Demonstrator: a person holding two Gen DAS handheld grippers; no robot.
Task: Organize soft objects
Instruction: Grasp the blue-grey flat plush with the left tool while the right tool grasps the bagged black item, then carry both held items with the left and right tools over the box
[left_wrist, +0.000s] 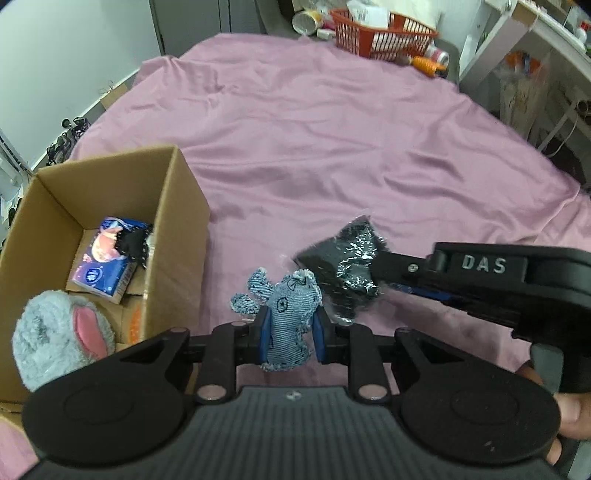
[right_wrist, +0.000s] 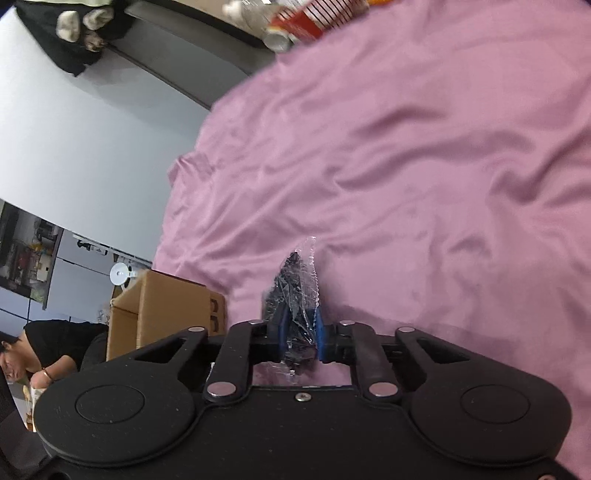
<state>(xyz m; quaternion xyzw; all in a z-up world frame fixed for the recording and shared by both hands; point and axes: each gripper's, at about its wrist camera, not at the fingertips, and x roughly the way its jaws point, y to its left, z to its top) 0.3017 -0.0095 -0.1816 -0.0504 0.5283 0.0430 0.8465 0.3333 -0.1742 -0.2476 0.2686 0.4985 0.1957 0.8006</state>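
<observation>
My left gripper (left_wrist: 291, 332) is shut on a small blue denim stuffed toy (left_wrist: 286, 308), held above the pink bedsheet (left_wrist: 314, 129) just right of an open cardboard box (left_wrist: 173, 236). The right gripper (left_wrist: 373, 275) reaches in from the right, shut on a black soft item in clear plastic wrap (left_wrist: 351, 269). In the right wrist view that wrapped black item (right_wrist: 295, 299) sits pinched between the blue pads, right gripper (right_wrist: 300, 332) shut, with the box (right_wrist: 166, 306) to the left. Inside the box lie a blue packet (left_wrist: 105, 266), a black item (left_wrist: 133, 245) and a grey plush with a pink ear (left_wrist: 59, 336).
An orange basket (left_wrist: 384, 35) with clutter stands beyond the far end of the bed. A white shelf unit (left_wrist: 535, 55) rises at the far right. A person (right_wrist: 48, 354) in black bends down at the left of the right wrist view, behind the box.
</observation>
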